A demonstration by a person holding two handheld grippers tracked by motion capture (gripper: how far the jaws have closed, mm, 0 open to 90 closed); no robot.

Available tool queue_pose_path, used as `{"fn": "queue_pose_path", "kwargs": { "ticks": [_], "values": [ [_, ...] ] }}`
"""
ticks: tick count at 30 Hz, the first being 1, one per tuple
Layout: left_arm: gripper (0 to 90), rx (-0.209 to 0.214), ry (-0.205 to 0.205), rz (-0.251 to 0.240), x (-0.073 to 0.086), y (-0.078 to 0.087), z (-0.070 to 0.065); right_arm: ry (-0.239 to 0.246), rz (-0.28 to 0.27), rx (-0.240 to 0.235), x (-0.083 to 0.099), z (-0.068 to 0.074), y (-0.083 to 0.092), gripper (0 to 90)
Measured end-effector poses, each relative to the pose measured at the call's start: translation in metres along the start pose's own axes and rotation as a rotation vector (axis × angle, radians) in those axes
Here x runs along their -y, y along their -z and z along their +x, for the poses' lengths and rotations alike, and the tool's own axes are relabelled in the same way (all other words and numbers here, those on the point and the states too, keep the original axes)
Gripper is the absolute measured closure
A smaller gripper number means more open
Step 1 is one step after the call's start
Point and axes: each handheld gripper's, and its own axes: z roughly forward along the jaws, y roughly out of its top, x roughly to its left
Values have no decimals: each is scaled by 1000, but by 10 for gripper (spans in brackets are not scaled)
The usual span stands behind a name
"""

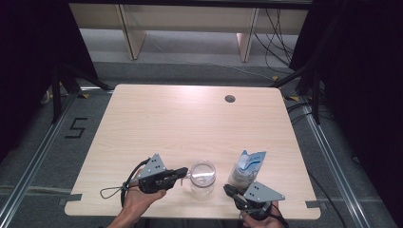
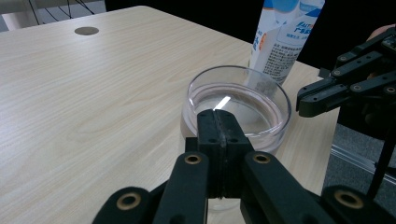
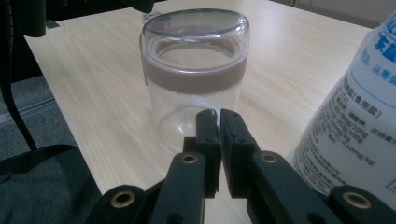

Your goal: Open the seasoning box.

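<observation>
clear jar [image 1: 203,177]: 1 | white-and-blue pouch [image 1: 248,167]: 1 | table [image 1: 190,123]: 1 | tools: 2

A clear lidded jar [image 1: 203,177] stands upright at lower centre of the high view; a white-blue pouch [image 1: 247,167] stands just right.

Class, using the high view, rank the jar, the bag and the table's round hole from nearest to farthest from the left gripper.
1. Jar, just right of the left gripper.
2. Bag, further right.
3. Hole, near the table's far edge.
</observation>
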Motion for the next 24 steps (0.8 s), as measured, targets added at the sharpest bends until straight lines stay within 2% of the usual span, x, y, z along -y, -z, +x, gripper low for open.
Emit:
{"fn": "queue_pose_path", "kwargs": {
  "ticks": [1,4,7,8,12,13,15,16,18,19,20,21,23,24],
  "values": [
    [893,3,-5,0,0,0,0,-20,13,-6,-2,2,-2,877],
    [894,2,-6,1,0,0,0,7,0,14,-4,2,-5,889],
    [893,0,-6,0,0,0,0,-13,1,-5,-6,3,-7,894],
    [893,-2,-5,1,1,1,0,4,-8,8,-6,3,-8,897],
    [894,2,-8,-5,2,0,1,10,-12,-3,-8,4,-14,900],
    [894,-7,-2,-1,3,0,1,11,-16,10,-9,5,-15,899],
    [893,-4,10,-5,3,0,2,7,-9,9,-9,5,-15,900],
    [893,9,18,-15,3,-1,2,-8,-8,-7,-11,6,-17,900],
    [893,16,15,-23,3,-1,2,-8,-4,-7,-12,6,-16,900],
    [893,18,7,-17,2,-1,1,11,-16,7,-13,5,-16,899],
    [893,20,6,-17,2,-2,0,-12,-19,-3,-15,6,-17,899],
    [893,20,6,-17,2,-2,0,-12,-19,-3,-15,6,-17,899],
    [894,12,6,-11,2,-1,-1,-9,-11,6,-17,6,-18,899],
    [894,20,7,-16,3,-2,0,10,-25,12,-17,4,-20,900]
  ]
}}
